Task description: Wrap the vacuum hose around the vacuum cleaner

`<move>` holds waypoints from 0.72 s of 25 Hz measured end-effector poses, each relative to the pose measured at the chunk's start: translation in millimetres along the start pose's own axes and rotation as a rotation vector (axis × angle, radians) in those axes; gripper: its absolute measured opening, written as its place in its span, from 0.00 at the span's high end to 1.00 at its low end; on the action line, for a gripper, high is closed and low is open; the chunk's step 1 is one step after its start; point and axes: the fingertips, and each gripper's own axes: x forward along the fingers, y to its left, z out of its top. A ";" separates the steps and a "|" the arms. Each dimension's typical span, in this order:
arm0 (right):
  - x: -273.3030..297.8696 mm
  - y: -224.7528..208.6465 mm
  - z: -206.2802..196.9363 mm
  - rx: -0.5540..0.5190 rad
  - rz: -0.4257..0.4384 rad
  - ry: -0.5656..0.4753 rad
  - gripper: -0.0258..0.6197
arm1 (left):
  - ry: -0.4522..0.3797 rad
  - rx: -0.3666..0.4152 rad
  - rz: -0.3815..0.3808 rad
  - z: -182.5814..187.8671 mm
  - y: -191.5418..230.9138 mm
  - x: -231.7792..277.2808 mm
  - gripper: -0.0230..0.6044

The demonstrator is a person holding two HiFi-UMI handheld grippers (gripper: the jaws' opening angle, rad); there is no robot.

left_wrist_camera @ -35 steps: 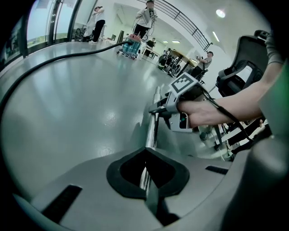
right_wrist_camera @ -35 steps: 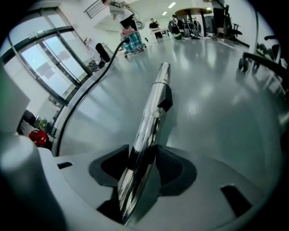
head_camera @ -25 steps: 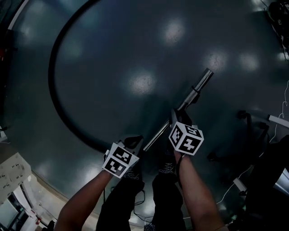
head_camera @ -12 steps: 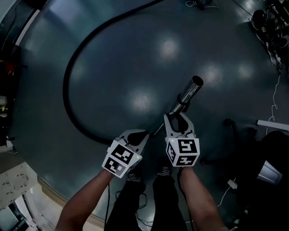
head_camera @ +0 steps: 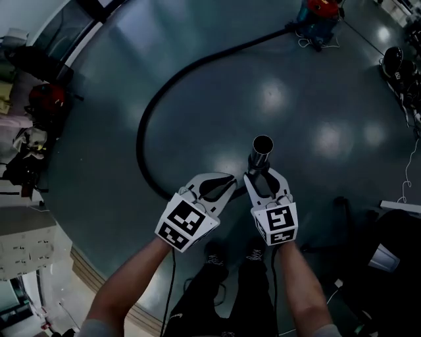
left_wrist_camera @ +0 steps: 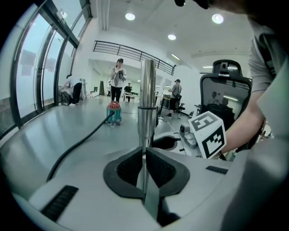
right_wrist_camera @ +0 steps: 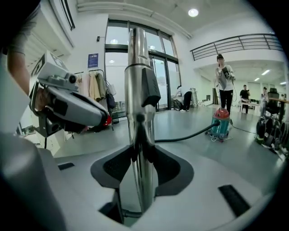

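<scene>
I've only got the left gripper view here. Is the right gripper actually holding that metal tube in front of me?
Observer: Yes. The right gripper is clamped on the metal wand; its jaws have just been closing on it.
Operator: Where does the hose run?
Observer: In the head view the hose bows out in one wide arc to the left, then reaches the vacuum cleaner.
Operator: And the wand's top end?
Observer: Open, with nothing fitted.

Right of the window wall [left_wrist_camera: 40, 67], a standing person [left_wrist_camera: 118, 76] is seen under a balcony railing [left_wrist_camera: 131, 50]; further right, a black office chair [left_wrist_camera: 226, 90] is placed on the glossy floor [left_wrist_camera: 45, 135].
</scene>
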 end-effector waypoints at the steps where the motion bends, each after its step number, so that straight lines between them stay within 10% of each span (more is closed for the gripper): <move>1: -2.2 8.5 12.8 -0.013 0.015 0.000 0.71 | -0.013 0.006 0.011 14.8 1.0 -10.2 0.93; 6: -25.9 43.9 69.1 -0.081 0.065 0.018 0.71 | -0.100 -0.013 0.018 88.5 -10.1 -56.1 0.61; 18: -104.0 146.4 168.9 -0.182 0.143 0.056 0.71 | -0.257 0.068 -0.029 188.7 -62.0 -178.0 0.60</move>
